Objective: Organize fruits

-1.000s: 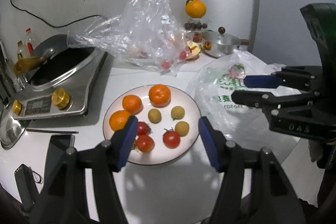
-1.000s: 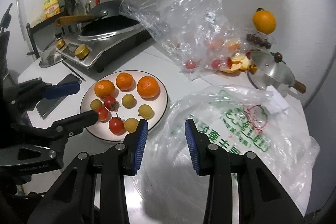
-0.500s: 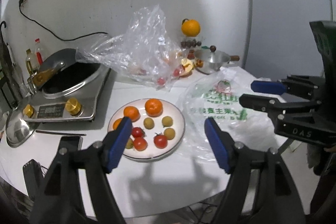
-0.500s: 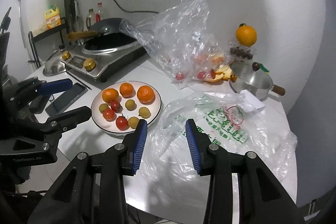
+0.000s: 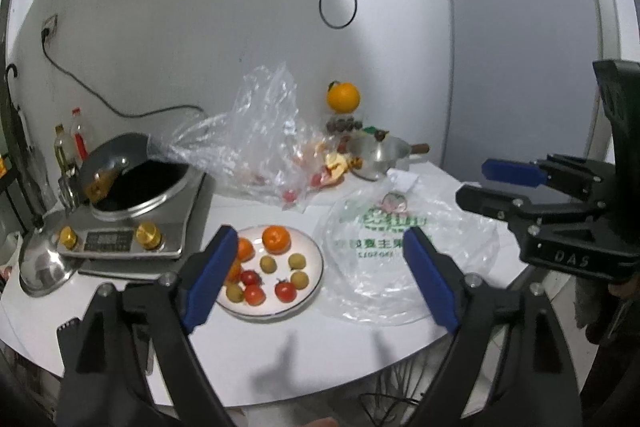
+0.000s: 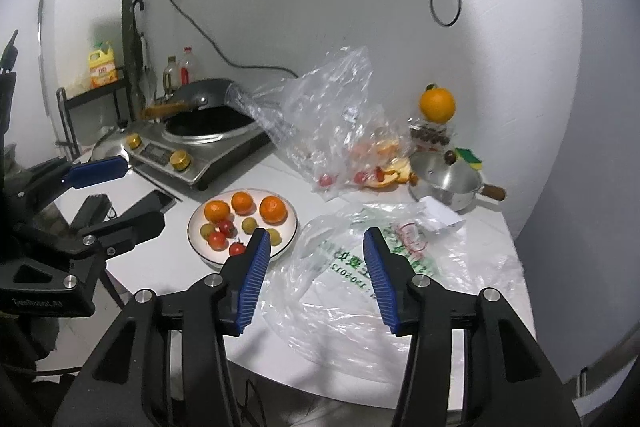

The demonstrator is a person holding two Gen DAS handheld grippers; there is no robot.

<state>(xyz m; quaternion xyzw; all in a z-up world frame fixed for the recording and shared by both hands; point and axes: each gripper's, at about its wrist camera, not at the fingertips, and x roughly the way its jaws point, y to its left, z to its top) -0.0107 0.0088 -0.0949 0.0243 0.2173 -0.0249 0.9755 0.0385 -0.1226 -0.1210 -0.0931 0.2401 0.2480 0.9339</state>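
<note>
The plate [image 5: 312, 291] with the fruits stands on the round tabletop [image 5: 304, 351] toward its left edge, near the front rim. It lies ahead of the left gripper [image 5: 316, 281], which is nearer and wide open, holding nothing. The right gripper [image 6: 314, 279] (also wide open and empty) hangs over the printed bag [image 6: 384, 291], plate to its left.

Bare table [image 5: 304, 343] before plate [image 5: 314, 291]

A wok [image 5: 142, 183] sits on a cooker [image 5: 132, 235]; a saucepan [image 6: 446, 183] stands apart.
</note>
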